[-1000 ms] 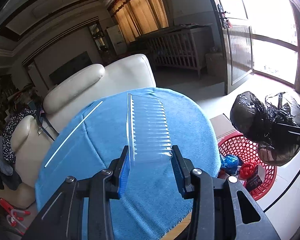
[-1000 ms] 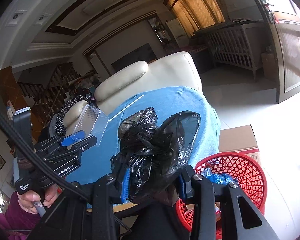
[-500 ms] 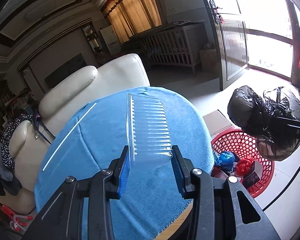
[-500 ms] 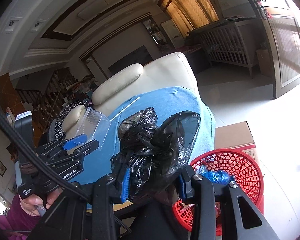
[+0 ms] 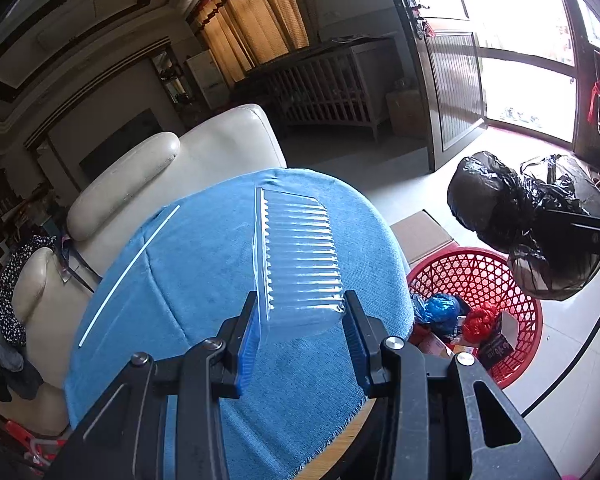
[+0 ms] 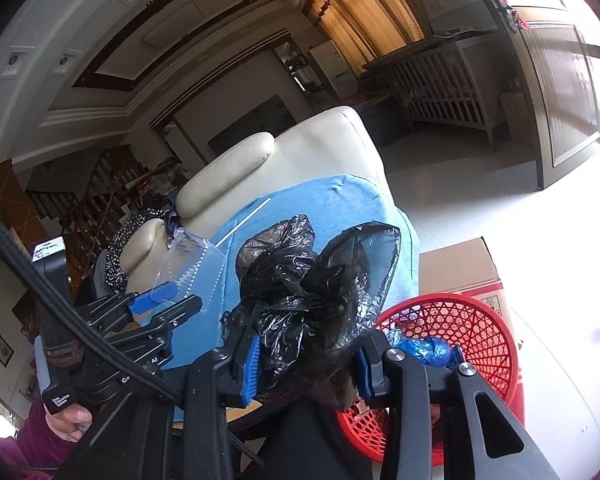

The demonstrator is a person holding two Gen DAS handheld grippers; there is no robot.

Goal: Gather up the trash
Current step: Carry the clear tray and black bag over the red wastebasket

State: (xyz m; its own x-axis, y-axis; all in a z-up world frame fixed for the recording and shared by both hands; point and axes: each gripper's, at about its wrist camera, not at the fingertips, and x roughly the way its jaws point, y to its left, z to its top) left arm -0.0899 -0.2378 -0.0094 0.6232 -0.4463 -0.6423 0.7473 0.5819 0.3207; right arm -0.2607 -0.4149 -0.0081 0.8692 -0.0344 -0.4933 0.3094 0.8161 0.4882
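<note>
Two claws, both grasping trash: the left claw (image 5: 302, 334) clenches a clear ribbed plastic tray (image 5: 296, 256) above the blue-clothed counter (image 5: 204, 264); the right claw (image 6: 304, 356) clamps a crumpled black bag (image 6: 300, 292). Farther right, the red basket (image 5: 480, 276) sits on the floor. Best carry each fully over its rim before releasing.

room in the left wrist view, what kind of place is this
Most likely a home living room: a cream leather sofa behind the blue-clothed table, curtains at the back, and a wooden baby cot near the doors.
</note>
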